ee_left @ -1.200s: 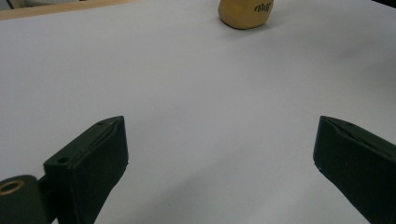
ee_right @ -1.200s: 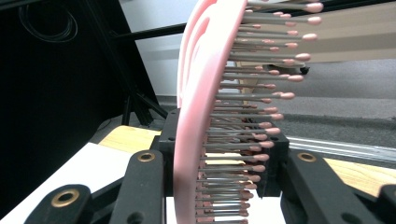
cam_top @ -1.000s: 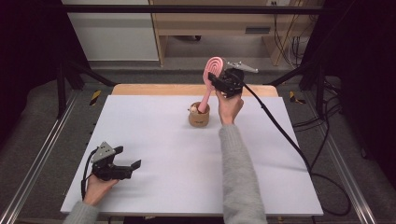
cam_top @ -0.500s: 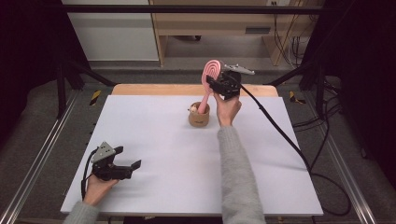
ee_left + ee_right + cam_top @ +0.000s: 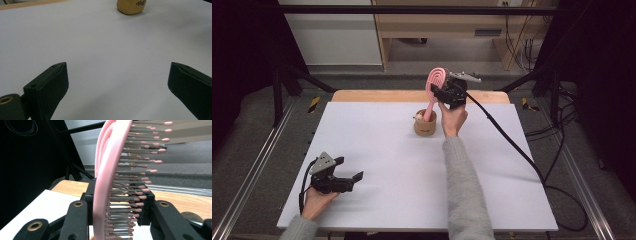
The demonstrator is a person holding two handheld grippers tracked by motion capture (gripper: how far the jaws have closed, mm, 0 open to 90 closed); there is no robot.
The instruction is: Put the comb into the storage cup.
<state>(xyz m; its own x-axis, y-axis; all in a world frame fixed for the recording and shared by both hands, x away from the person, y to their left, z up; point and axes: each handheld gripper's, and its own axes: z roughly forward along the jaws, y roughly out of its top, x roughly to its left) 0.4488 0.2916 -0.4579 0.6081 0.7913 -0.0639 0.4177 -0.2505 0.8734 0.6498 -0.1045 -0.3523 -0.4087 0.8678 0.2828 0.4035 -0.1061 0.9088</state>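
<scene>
Gripping pink hairbrush (image 5: 434,90) w/ right tool (image 5: 443,93), handle in brown cup (image 5: 425,125); left tool (image 5: 353,181) wide, empty.

Pink hairbrush (image 5: 432,90) w/ bristles, near upright, handle end in brown cup (image 5: 425,124), far-mid table.

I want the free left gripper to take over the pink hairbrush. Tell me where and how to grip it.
Grip the slim pink hairbrush handle between the tan cup rim and the right gripper, coming from the side away from that gripper. The brush stands tilted, handle end in the cup, and the right gripper is shut on its head, so the bare handle is probably the only free, bristle-free part. The left gripper is already open.
</scene>
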